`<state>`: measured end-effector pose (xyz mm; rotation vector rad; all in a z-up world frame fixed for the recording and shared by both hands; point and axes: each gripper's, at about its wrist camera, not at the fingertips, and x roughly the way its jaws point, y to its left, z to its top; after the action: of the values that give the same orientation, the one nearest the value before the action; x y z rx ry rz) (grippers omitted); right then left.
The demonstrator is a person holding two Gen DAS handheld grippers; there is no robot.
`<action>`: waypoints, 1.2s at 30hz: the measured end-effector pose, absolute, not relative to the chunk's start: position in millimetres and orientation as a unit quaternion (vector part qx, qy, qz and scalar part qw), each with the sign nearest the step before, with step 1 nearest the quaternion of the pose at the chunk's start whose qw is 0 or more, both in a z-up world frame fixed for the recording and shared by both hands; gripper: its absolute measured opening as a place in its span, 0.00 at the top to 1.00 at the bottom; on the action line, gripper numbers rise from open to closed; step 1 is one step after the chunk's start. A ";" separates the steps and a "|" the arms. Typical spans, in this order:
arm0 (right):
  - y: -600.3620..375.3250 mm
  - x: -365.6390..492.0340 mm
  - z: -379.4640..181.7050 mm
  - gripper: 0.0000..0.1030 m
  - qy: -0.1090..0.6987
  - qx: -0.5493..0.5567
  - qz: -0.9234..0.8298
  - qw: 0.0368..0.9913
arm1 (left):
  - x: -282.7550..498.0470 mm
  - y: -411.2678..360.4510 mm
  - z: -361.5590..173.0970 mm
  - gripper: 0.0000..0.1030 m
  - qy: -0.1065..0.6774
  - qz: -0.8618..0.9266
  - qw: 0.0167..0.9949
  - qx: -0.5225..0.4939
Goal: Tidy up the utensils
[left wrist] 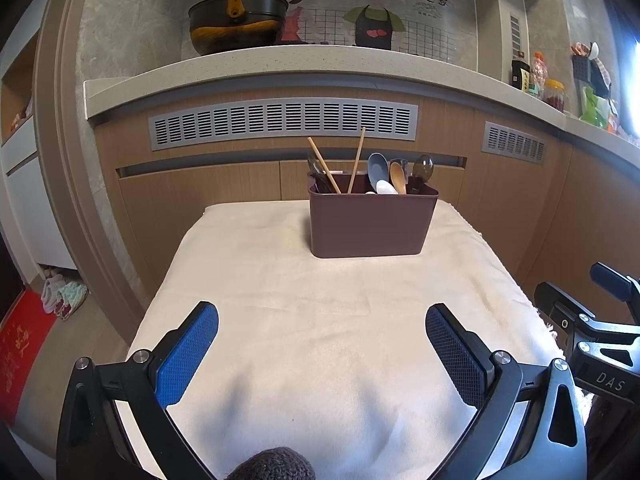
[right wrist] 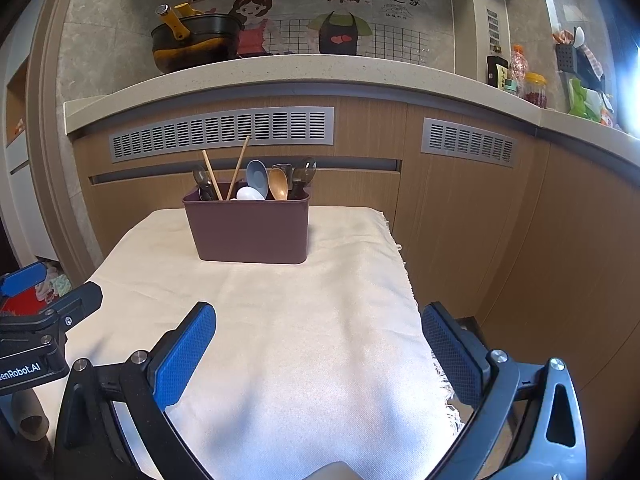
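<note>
My left tongs [left wrist: 322, 340] released, nothing between blue pads; same for my right tongs [right wrist: 319, 338]. Both hover over cream cloth [left wrist: 320, 320], near side of brown bin [left wrist: 372, 224]. Bin upright at far end of cloth, path to it clear. In bin, left to right: dark spoon [left wrist: 313, 162], two chopsticks [left wrist: 323, 165], grey spoon [left wrist: 377, 166], white spoon [left wrist: 386, 187], wooden spoon [left wrist: 397, 176], smoky clear spoon [left wrist: 423, 168]. Behind bin: counter [left wrist: 280, 68], pan [left wrist: 238, 20] up left, bottles and jars [left wrist: 538, 76] up right. Right tongs' body reads "DAS"; left's "enRobot.AI".
</note>
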<state>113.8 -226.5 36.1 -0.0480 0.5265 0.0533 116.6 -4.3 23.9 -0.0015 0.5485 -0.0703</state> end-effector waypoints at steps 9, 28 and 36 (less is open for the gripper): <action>-226.7 113.5 35.9 0.01 0.261 -0.022 0.026 0.965 | 115.7 -4.8 24.0 0.00 0.271 -0.034 0.962 0.000; -229.1 113.3 36.3 0.01 0.260 -0.021 0.028 0.965 | 114.0 -5.5 24.0 0.00 0.272 -0.035 0.962 0.002; -230.4 113.2 38.2 0.01 0.261 -0.021 0.027 0.965 | 114.3 -5.1 22.6 0.00 0.275 -0.038 0.961 0.003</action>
<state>113.2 -230.4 38.2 -0.0421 0.5285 0.0536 114.3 -5.1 22.6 0.0070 0.5567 -0.0777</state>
